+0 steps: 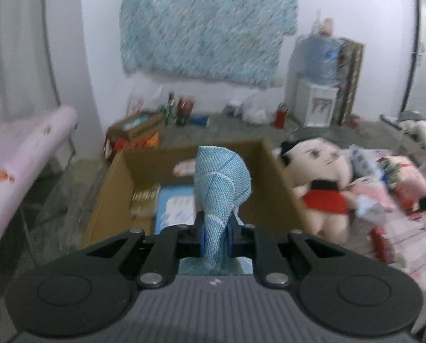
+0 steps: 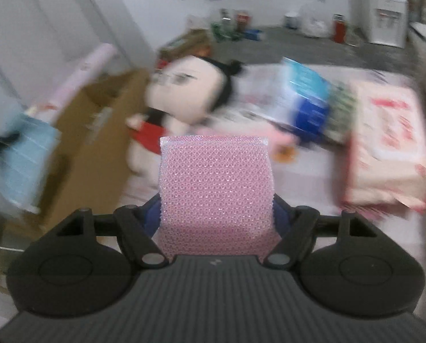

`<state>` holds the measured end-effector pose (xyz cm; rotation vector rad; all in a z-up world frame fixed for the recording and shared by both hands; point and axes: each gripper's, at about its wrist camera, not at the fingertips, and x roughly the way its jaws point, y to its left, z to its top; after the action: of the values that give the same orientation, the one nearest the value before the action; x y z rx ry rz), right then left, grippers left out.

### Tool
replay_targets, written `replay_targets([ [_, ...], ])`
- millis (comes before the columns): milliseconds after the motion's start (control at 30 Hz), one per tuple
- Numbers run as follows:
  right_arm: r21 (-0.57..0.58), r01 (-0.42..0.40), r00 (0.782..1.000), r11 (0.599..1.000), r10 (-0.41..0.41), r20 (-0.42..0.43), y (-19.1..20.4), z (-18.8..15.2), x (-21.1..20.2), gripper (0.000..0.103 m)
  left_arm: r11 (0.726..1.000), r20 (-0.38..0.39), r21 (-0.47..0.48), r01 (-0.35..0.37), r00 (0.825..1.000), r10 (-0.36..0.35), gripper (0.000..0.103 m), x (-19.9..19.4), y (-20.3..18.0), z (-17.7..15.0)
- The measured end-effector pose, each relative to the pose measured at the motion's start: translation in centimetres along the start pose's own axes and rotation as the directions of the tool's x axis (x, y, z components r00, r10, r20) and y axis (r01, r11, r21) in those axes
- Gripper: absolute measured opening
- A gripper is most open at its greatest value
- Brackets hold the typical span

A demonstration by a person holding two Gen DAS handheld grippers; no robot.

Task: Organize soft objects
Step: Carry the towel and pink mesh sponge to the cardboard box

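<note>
My left gripper [image 1: 215,235] is shut on a blue mesh sponge cloth [image 1: 220,188] and holds it above the open cardboard box [image 1: 281,177]. The box holds a light blue pack [image 1: 175,205] and other packets. My right gripper [image 2: 216,214] is shut on a pink mesh sponge [image 2: 215,188], held over the table to the right of the box [image 2: 98,143]. A plush doll [image 1: 321,177] with black hair and a red skirt leans against the box's right wall; it also shows in the right wrist view [image 2: 184,91]. The left gripper with its blue cloth [image 2: 21,160] shows at the left edge there.
On the table right of the box lie a blue-white pack [image 2: 307,100] and a pink-red printed pack [image 2: 387,148]. A pink padded bench [image 1: 18,157] stands at the left. Bottles, a carton and a water dispenser [image 1: 321,85] stand along the far wall.
</note>
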<state>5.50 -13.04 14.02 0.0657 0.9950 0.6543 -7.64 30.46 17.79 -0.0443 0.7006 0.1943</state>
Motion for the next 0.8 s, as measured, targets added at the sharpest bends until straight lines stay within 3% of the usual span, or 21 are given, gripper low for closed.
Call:
replay_targets([
  [67,-0.026,-0.056,0.998,0.998,0.056,0.012,2.6,1.5,0.7,0.074,1.0,-0.052,-0.024,0.001,0.999,-0.003,0.015,2.5,1.7,-0.1],
  [167,-0.082,-0.118,0.992,0.99,0.121,0.032,7.2,4.0,2.5,0.075,0.996,-0.156,-0.077,-0.052,0.987,0.039,0.016,6.9,4.1,-0.7],
  [267,-0.108,-0.172,0.984,0.979,0.176,0.032,11.4,6.7,4.9,0.075,0.989,-0.224,-0.113,-0.097,0.972,0.069,0.023,10.4,5.9,-1.3],
  [367,-0.117,-0.218,0.975,0.969,0.221,0.011,15.2,9.0,7.5,0.075,0.974,-0.256,-0.001,-0.229,0.941,0.221,0.045,11.9,5.9,-1.6],
  [433,-0.135,-0.223,0.974,0.965,0.225,-0.001,17.2,10.1,9.0,0.075,0.946,-0.215,0.104,-0.308,0.921,0.324,0.078,11.4,5.4,-1.8],
  [500,-0.151,-0.232,0.973,0.961,0.232,-0.021,18.8,10.9,10.3,0.075,0.933,-0.157,0.162,-0.32,0.925,0.345,0.079,10.1,5.2,-2.0],
  [567,-0.162,-0.216,0.976,0.963,0.214,-0.031,20.1,11.3,11.2,0.075,0.932,-0.129,0.175,-0.318,0.931,0.342,0.072,8.5,4.4,-1.8],
  [633,-0.172,-0.204,0.979,0.964,0.2,-0.038,20.9,11.5,12.0,0.075,0.959,-0.155,0.152,-0.239,0.953,0.261,0.044,7.8,4.6,-1.6],
  [667,-0.172,-0.198,0.98,0.965,0.193,-0.045,21.2,11.6,12.4,0.075,0.972,-0.191,0.124,-0.202,0.956,0.223,0.037,8.1,4.5,-1.5],
  [700,-0.175,-0.194,0.981,0.965,0.188,-0.051,21.6,11.5,12.8,0.075,0.979,-0.223,0.1,-0.179,0.955,0.197,0.023,8.7,4.6,-1.5],
  [733,-0.178,-0.188,0.982,0.966,0.181,-0.057,21.8,11.5,13.3,0.075,0.984,-0.26,0.084,-0.159,0.95,0.176,0.014,9.5,5.0,-1.7],
  [800,-0.187,-0.173,0.984,0.967,0.163,-0.068,22.0,11.4,14.0,0.075,0.985,-0.312,0.082,-0.155,0.934,0.173,0.014,11.7,5.5,-2.0],
])
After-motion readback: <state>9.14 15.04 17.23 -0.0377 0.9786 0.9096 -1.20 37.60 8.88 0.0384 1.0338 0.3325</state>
